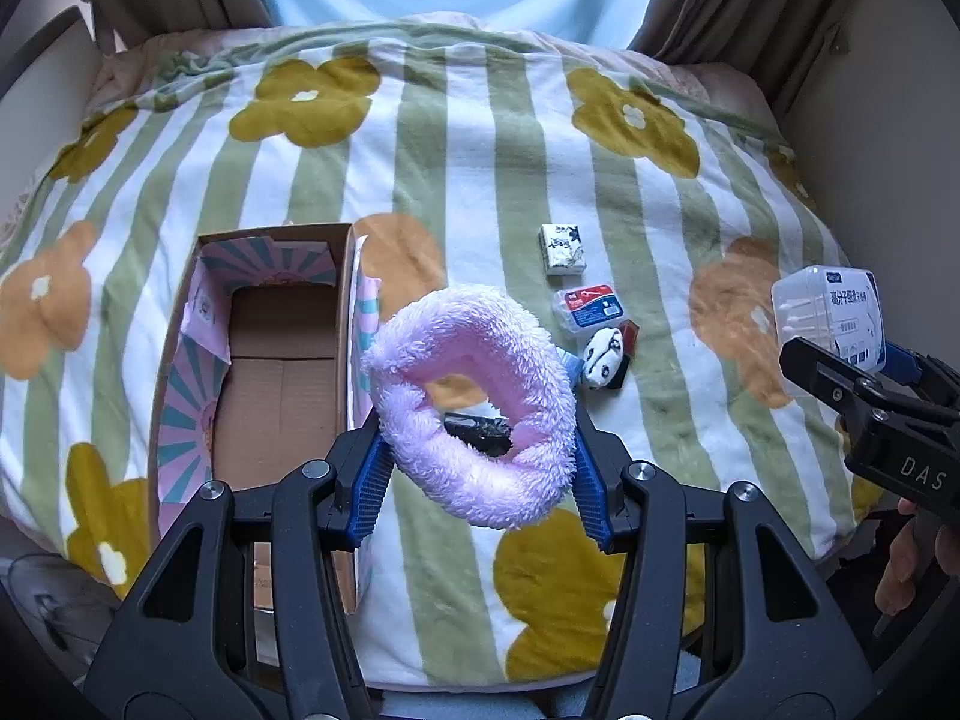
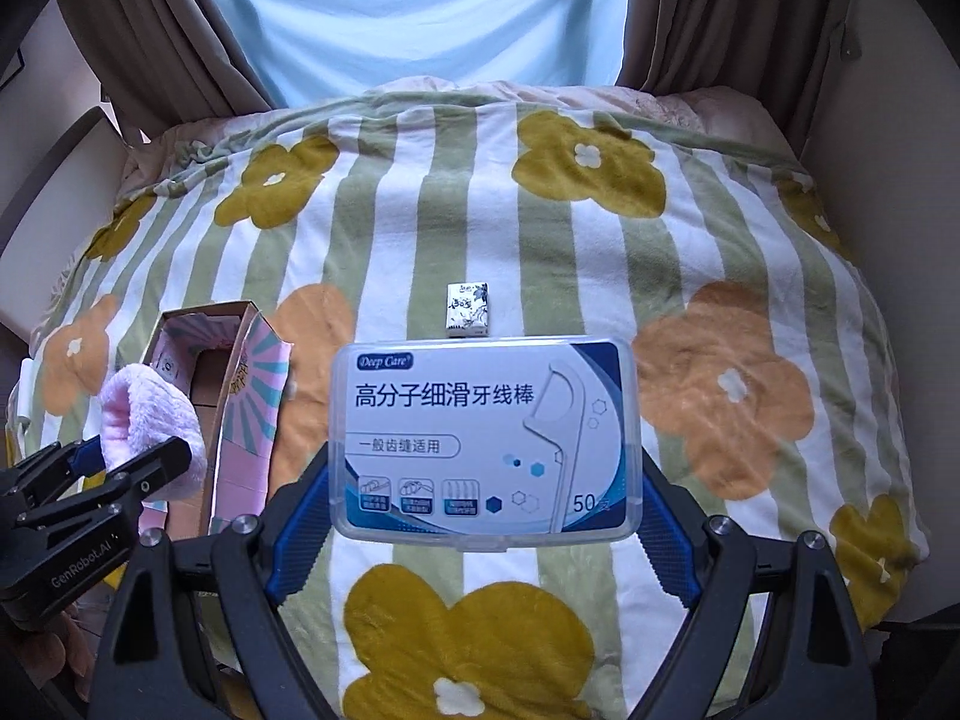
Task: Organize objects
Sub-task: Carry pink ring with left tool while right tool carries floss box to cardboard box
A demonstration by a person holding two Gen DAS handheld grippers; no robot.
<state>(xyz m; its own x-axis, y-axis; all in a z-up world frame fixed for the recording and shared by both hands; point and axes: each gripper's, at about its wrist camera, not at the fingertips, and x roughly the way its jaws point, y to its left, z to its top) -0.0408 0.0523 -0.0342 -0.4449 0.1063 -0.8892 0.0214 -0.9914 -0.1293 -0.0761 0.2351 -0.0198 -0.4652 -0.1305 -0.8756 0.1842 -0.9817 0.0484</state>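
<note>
- My left gripper (image 1: 477, 456) squeezes the fluffy pink ring (image 1: 474, 402).
- My right gripper (image 2: 483, 516) holds the floss box (image 2: 486, 438).
- Next, I think, both go into the cardboard box (image 1: 270, 360) on the left.

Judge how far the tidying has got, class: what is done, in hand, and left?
Done: nothing yet; the cardboard box looks empty. In hand: the left gripper holds the pink fluffy ring; the right gripper holds the floss pick case. Left on the blanket: tissue pack, small blue-labelled case, panda item.
</note>
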